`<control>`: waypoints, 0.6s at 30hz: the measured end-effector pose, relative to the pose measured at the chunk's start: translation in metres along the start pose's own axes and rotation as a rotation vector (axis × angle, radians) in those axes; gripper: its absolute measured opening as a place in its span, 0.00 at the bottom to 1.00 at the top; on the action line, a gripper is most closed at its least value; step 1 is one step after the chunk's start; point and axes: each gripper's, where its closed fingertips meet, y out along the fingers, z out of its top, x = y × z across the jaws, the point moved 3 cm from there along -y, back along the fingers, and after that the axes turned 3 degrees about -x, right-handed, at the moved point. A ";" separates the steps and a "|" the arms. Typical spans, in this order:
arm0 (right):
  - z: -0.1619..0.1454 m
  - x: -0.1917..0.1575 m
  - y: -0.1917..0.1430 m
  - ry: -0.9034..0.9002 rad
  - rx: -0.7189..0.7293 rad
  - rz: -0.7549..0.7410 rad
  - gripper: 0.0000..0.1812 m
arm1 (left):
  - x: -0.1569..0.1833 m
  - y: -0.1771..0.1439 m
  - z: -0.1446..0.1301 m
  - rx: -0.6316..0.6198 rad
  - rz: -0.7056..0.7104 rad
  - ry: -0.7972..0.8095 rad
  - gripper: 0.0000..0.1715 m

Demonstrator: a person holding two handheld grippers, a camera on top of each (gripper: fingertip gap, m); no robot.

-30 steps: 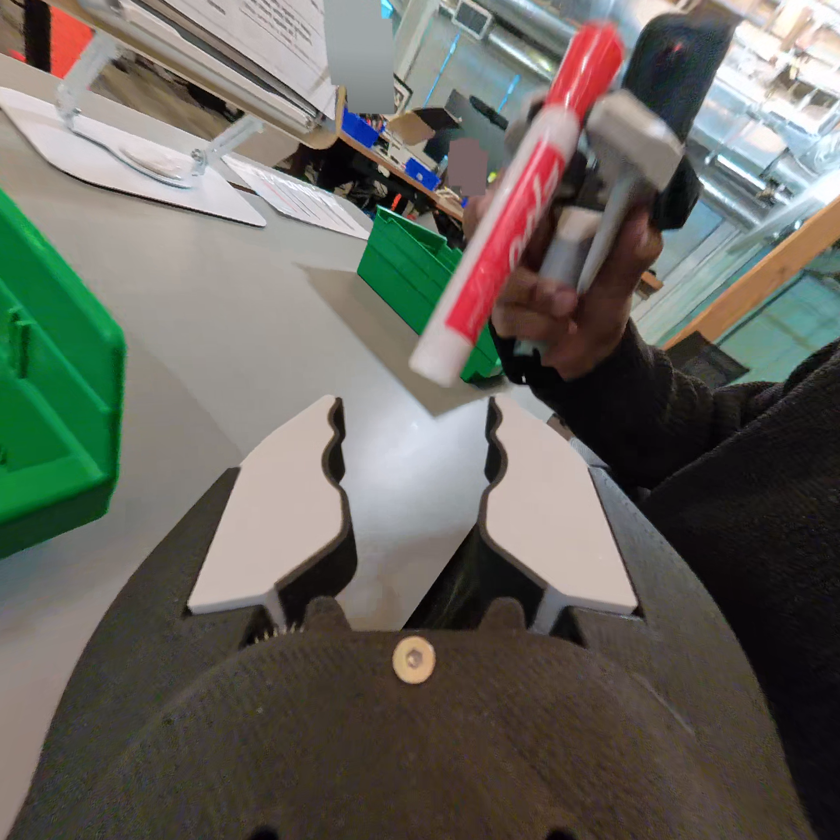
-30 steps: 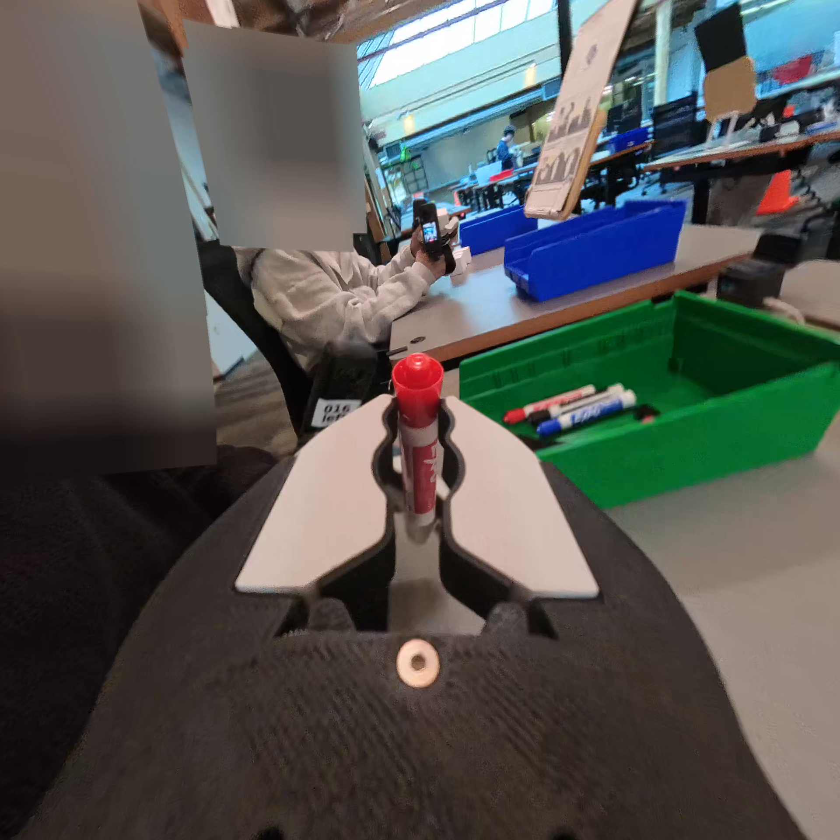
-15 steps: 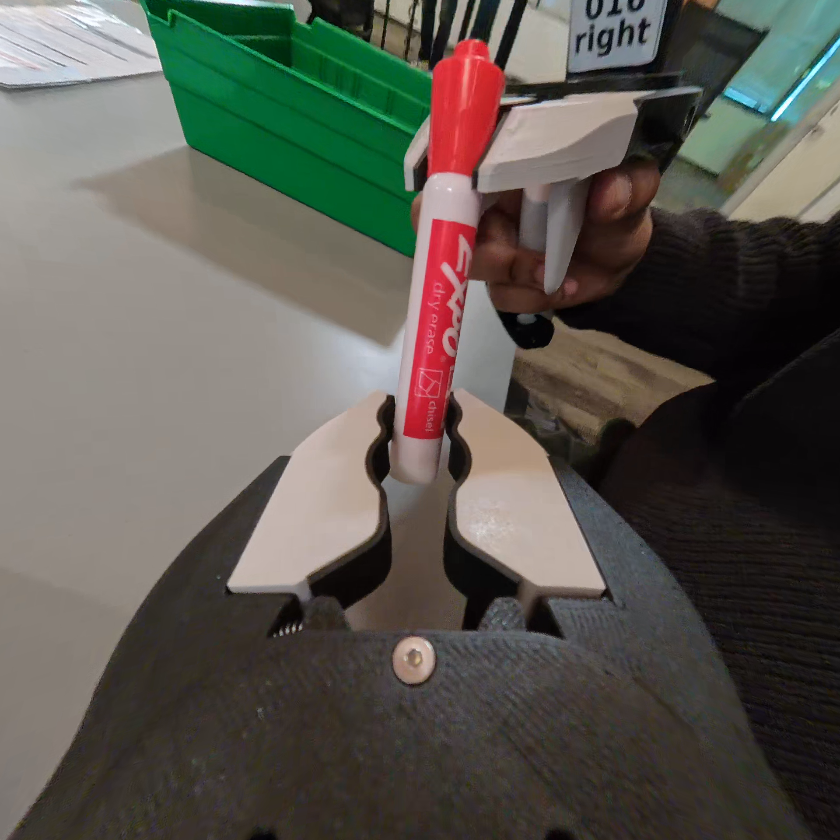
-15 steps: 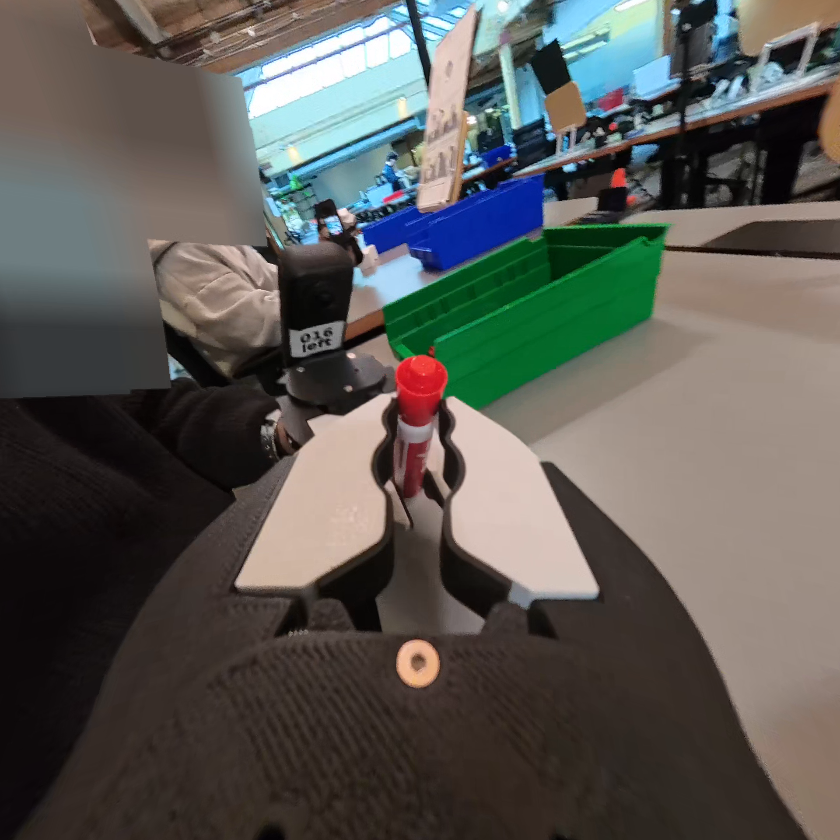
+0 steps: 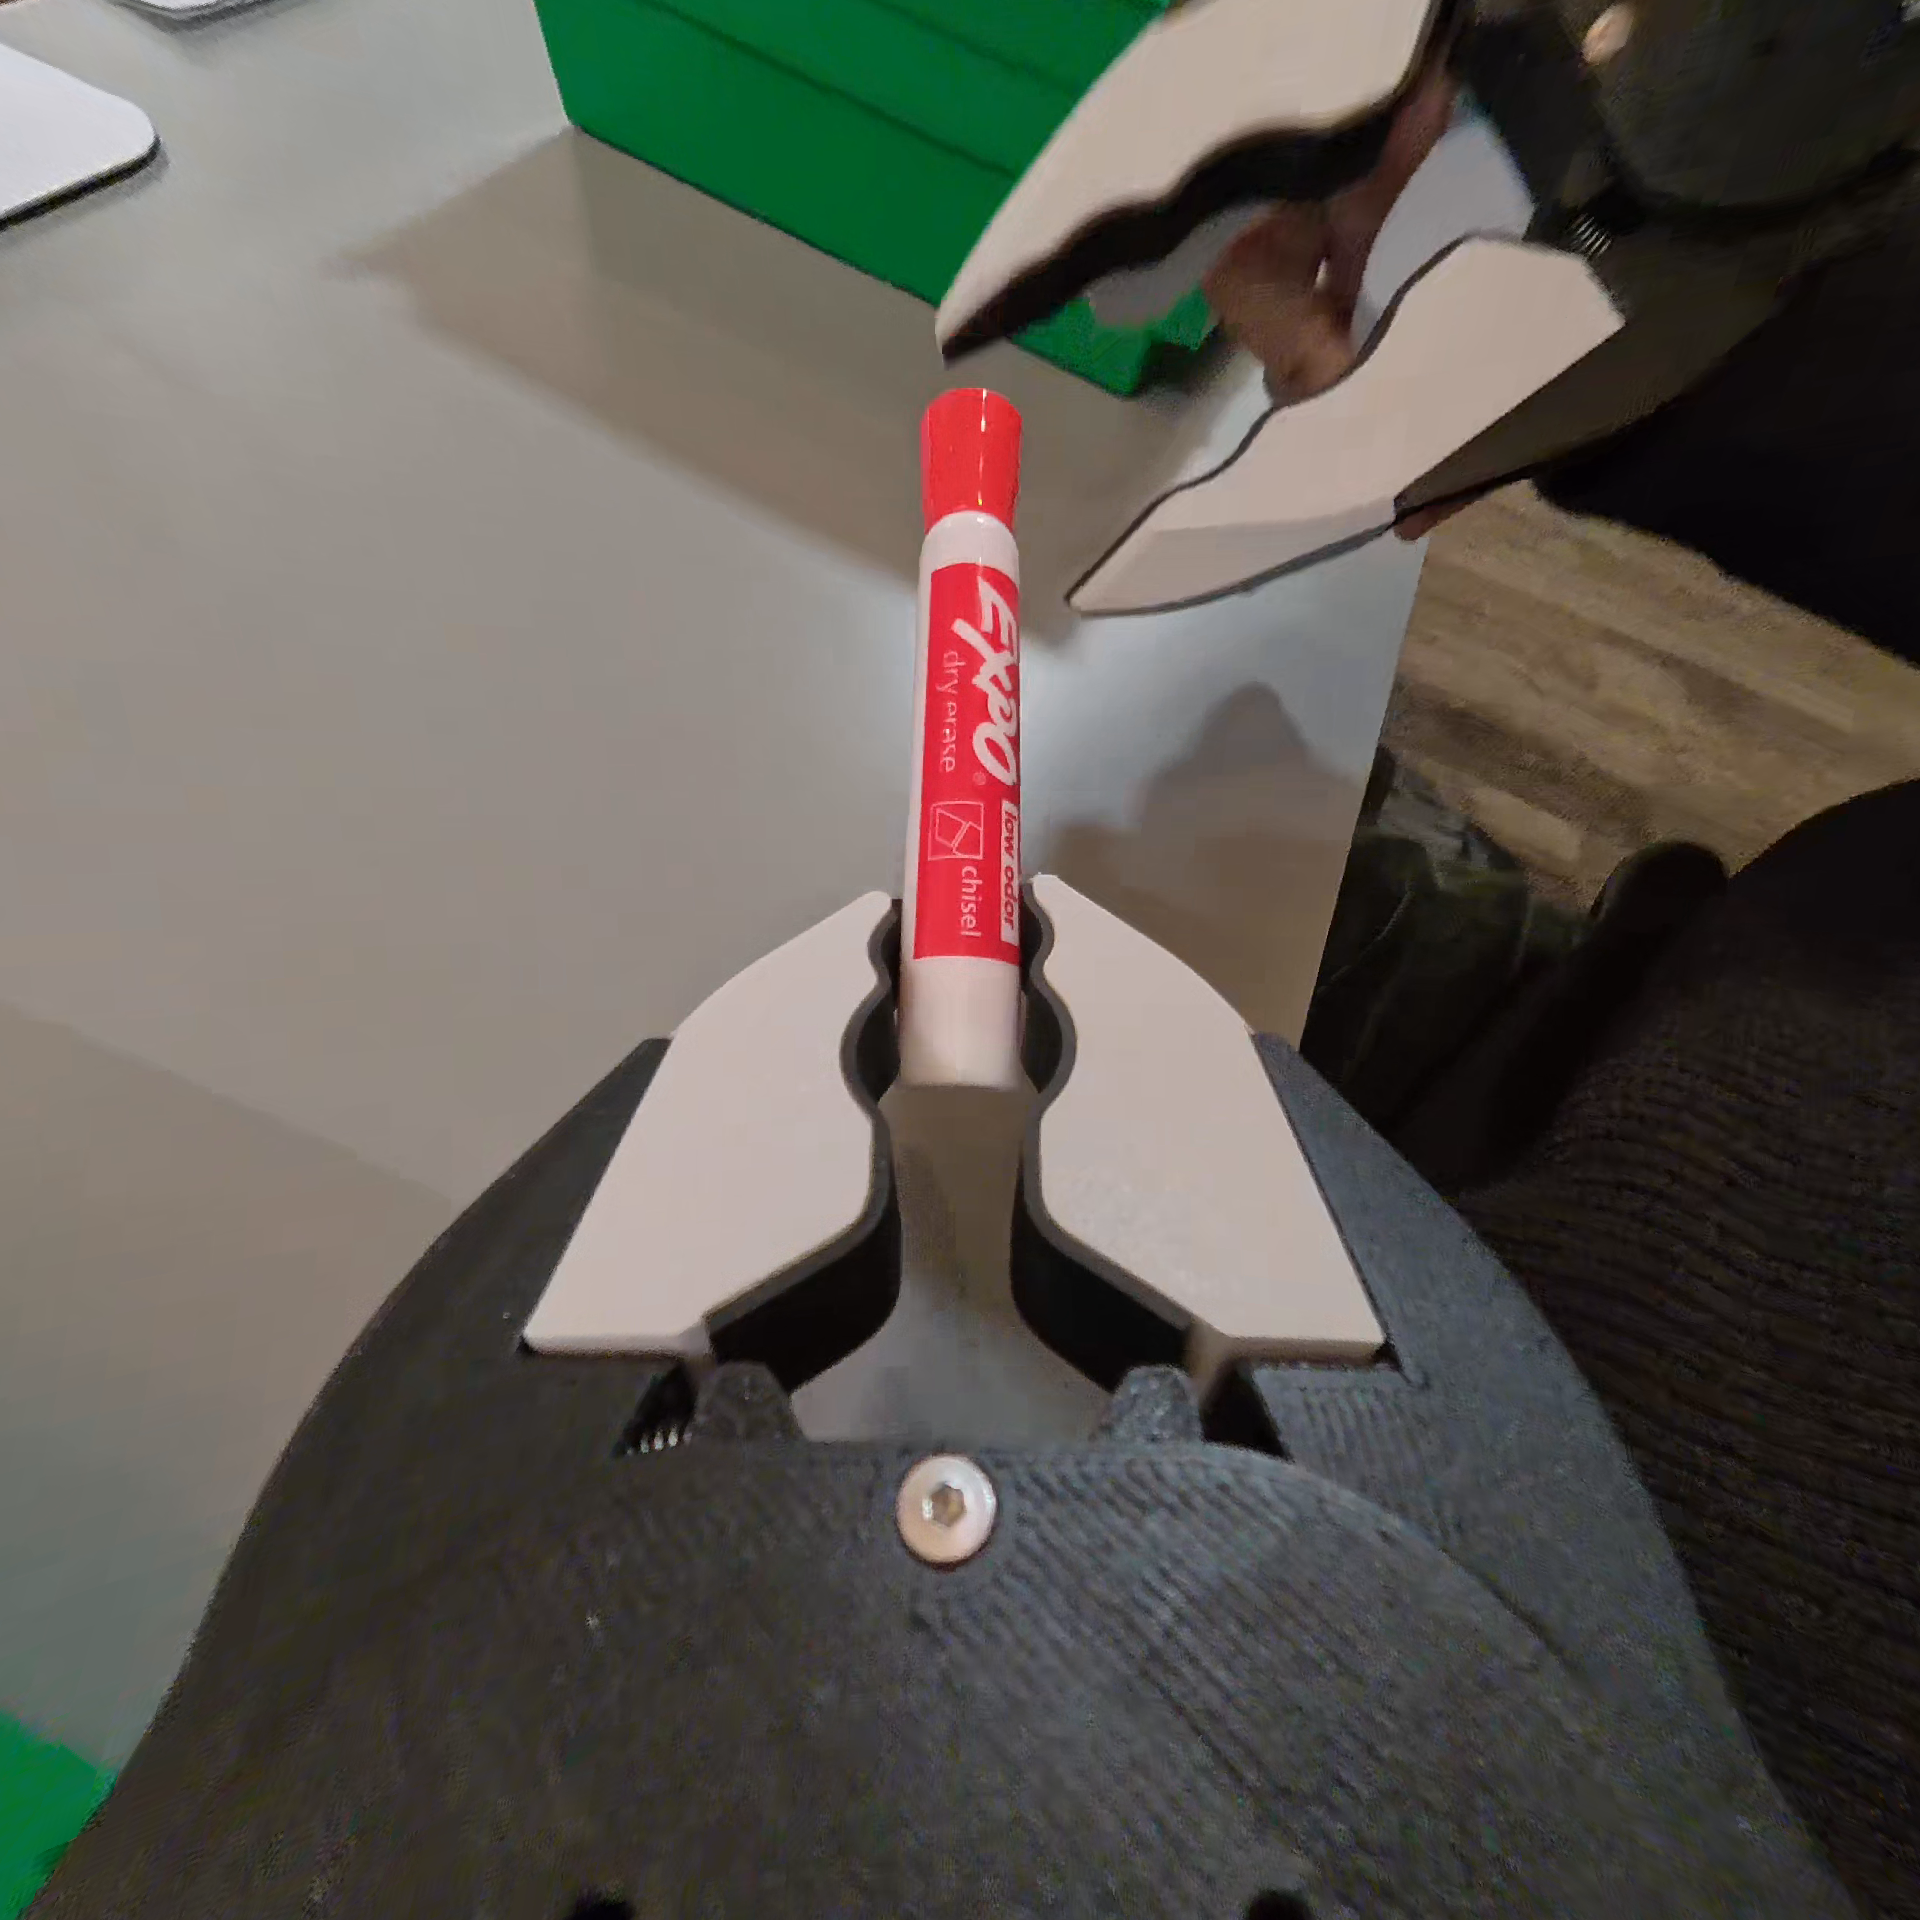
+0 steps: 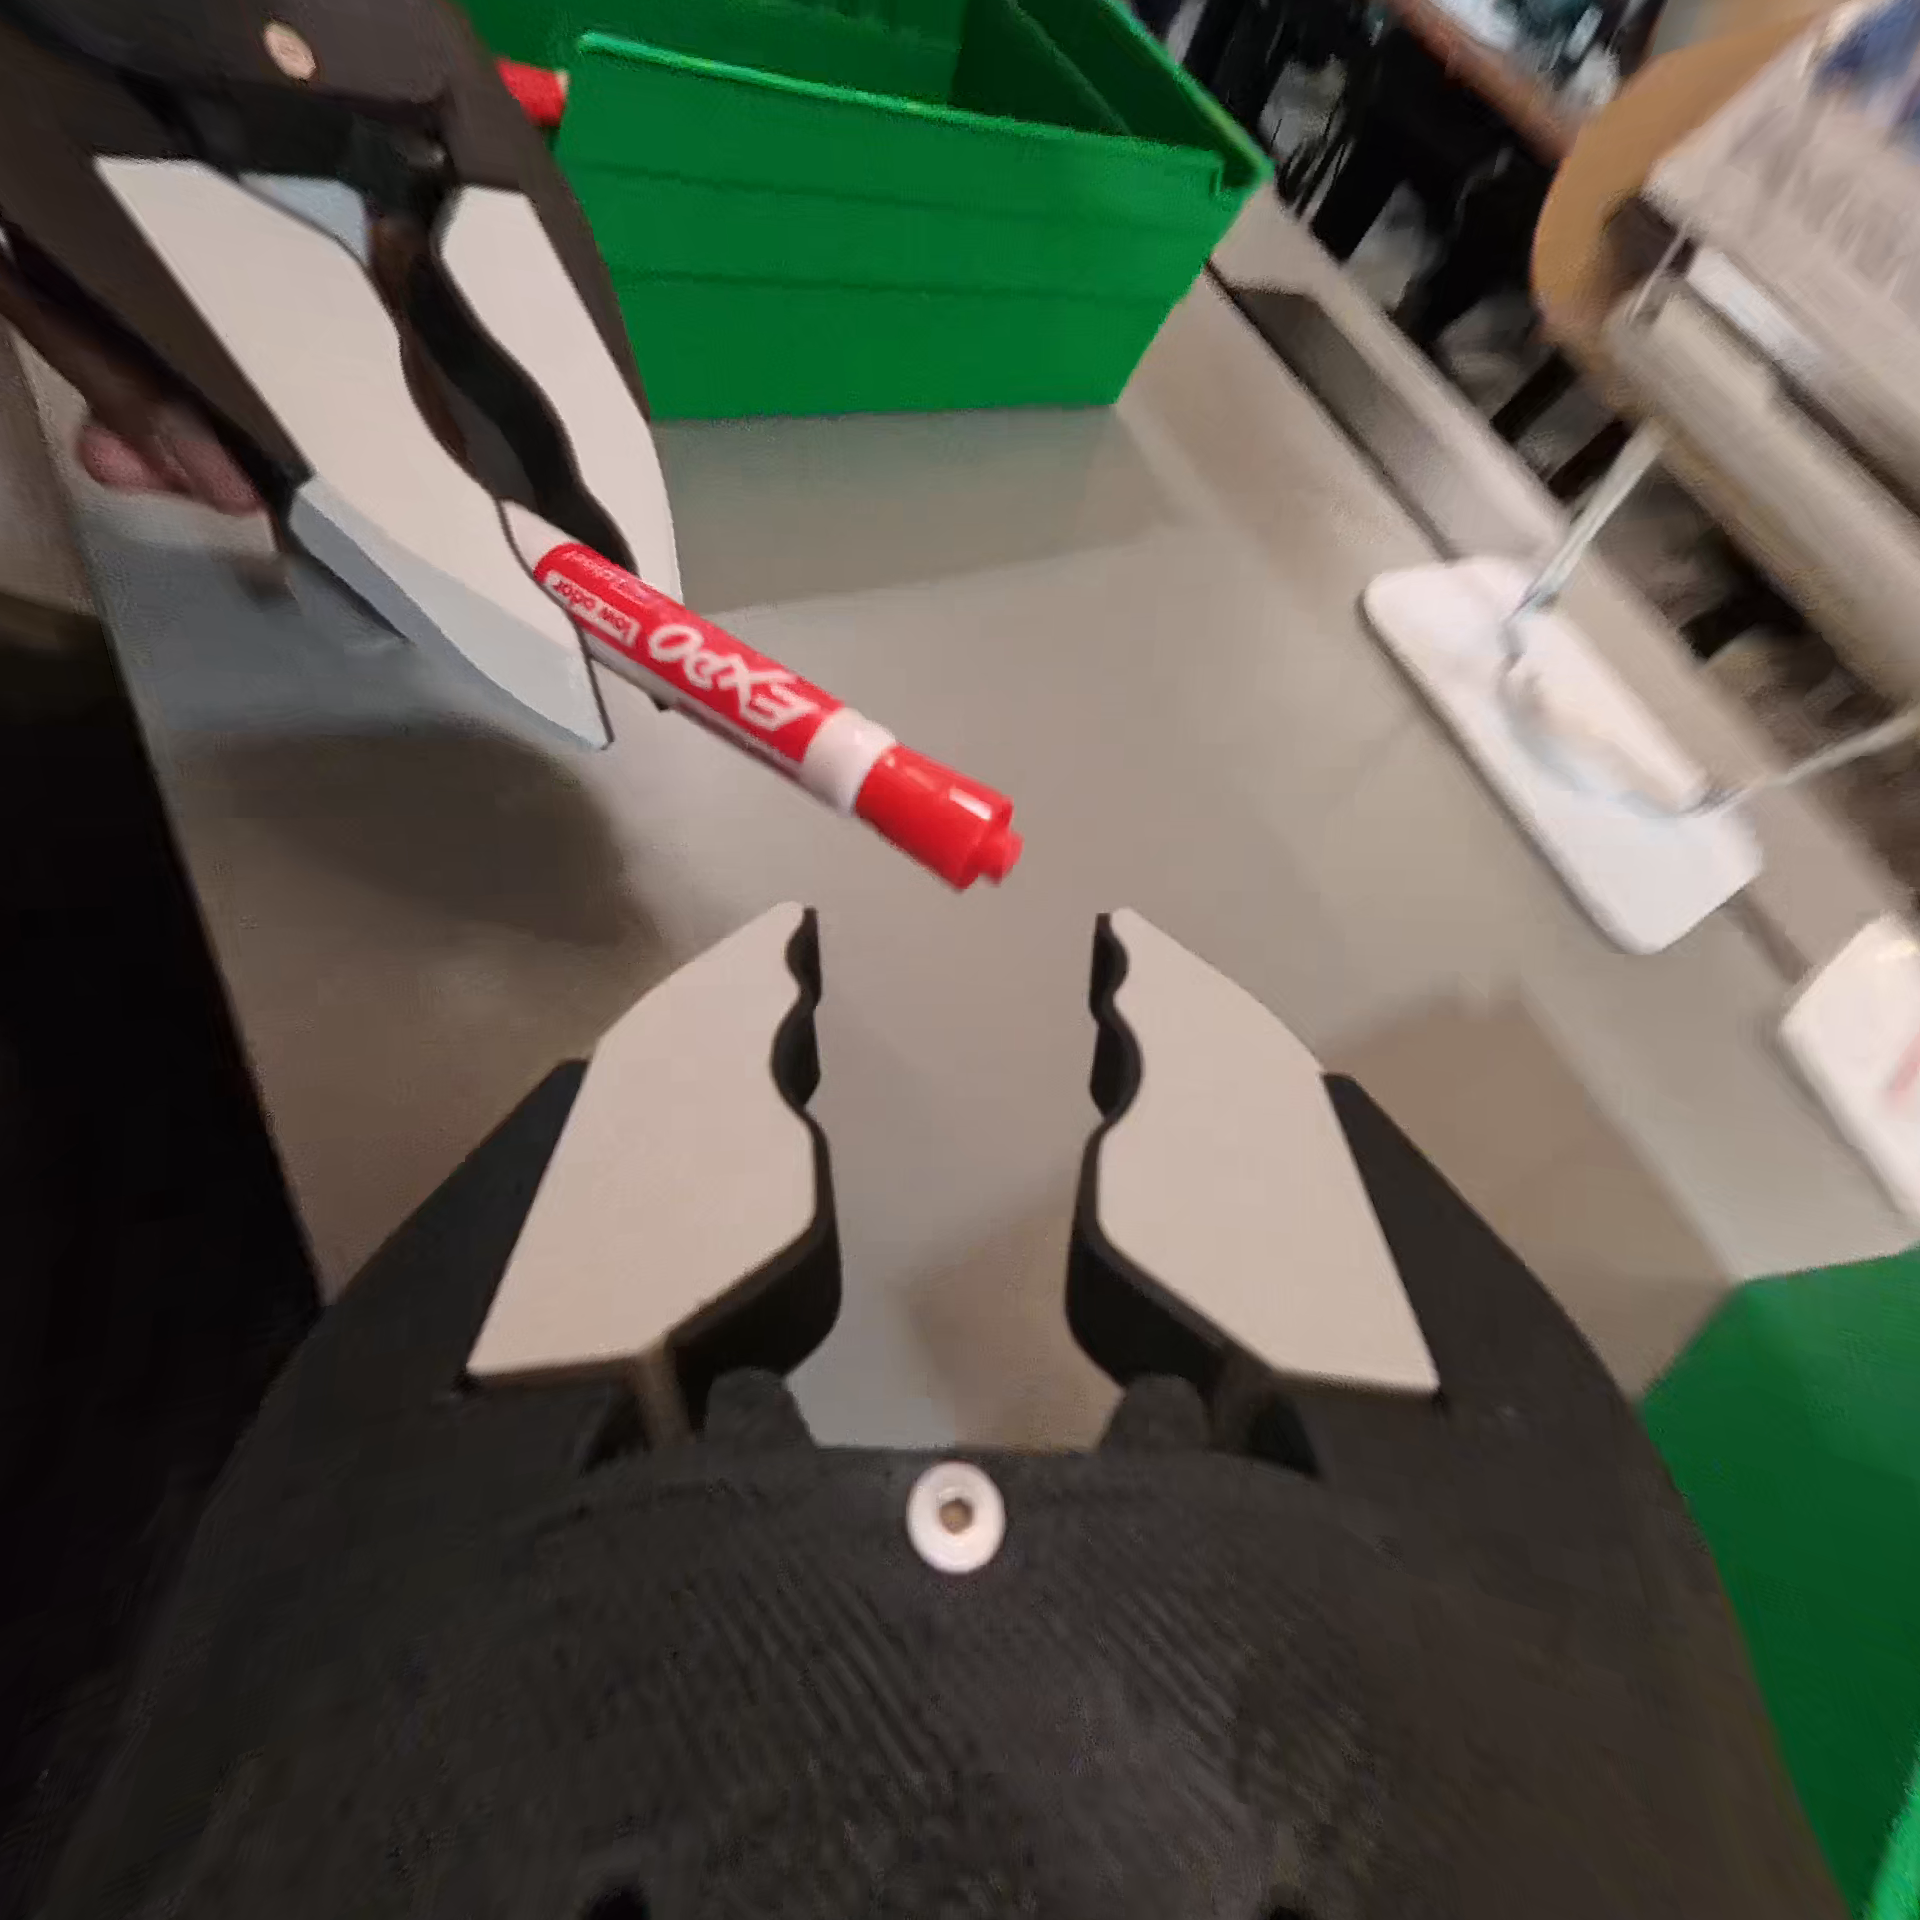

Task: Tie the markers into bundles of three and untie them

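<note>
While the left claw pinches the white butt end of a red-capped marker between its fingertips, the marker sticks straight out ahead along the fingers, its red cap farthest from the claw and held clear above the grey tabletop. Seen from the right wrist view, the same marker slants down out of the left claw, with the cap pointing toward the right claw. That right claw stands wide, nothing between its two white fingers, and the marker's cap hangs just beyond its fingertips without touching them. From the left wrist view the right claw shows up and to the right of the cap, spread apart, blurred, near the marker but apart from it; part of a hand shows behind its fingers. A green bin sits on the tabletop beyond both claws, and a second green bin edges in at the right of the right wrist view. To the right on the tabletop lies a white flat stand base with a clear support rising from it, blurred. A dark knitted sleeve fills the right side of the left wrist view.
</note>
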 end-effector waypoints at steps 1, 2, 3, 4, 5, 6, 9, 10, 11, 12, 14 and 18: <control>0.004 -0.004 0.002 -0.096 0.002 -0.025 0.28 | 0.000 -0.001 -0.004 -0.020 0.022 0.025 0.12; 0.007 -0.011 0.004 -0.196 -0.002 -0.035 0.27 | 0.002 -0.002 -0.007 -0.039 0.043 0.052 0.12; 0.008 -0.018 0.009 -0.294 -0.012 -0.051 0.25 | 0.004 -0.003 -0.011 -0.059 0.054 0.075 0.12; 0.008 -0.026 0.014 -0.384 -0.029 -0.059 0.24 | 0.006 -0.003 -0.016 -0.078 0.053 0.085 0.12; 0.006 -0.034 0.021 -0.469 -0.052 -0.059 0.22 | 0.010 -0.004 -0.020 -0.097 0.041 0.077 0.12; 0.004 -0.040 0.027 -0.545 -0.080 -0.070 0.21 | 0.013 -0.004 -0.024 -0.113 0.021 0.054 0.12; 0.002 -0.057 0.043 -0.698 -0.124 -0.033 0.12 | 0.018 -0.010 -0.032 -0.123 -0.012 -0.008 0.12; 0.003 -0.061 0.047 -0.715 -0.128 -0.016 0.11 | 0.018 -0.012 -0.035 -0.129 -0.010 -0.022 0.12; 0.003 -0.064 0.050 -0.726 -0.139 0.007 0.11 | 0.018 -0.015 -0.038 -0.131 -0.006 -0.034 0.12; 0.004 -0.067 0.053 -0.733 -0.151 0.037 0.11 | 0.017 -0.017 -0.040 -0.127 -0.004 -0.047 0.12; 0.005 -0.071 0.057 -0.729 -0.169 0.083 0.10 | 0.016 -0.023 -0.039 -0.091 0.010 -0.077 0.13; 0.010 -0.075 0.064 -0.687 -0.196 0.149 0.09 | 0.013 -0.035 -0.036 -0.003 0.019 -0.142 0.13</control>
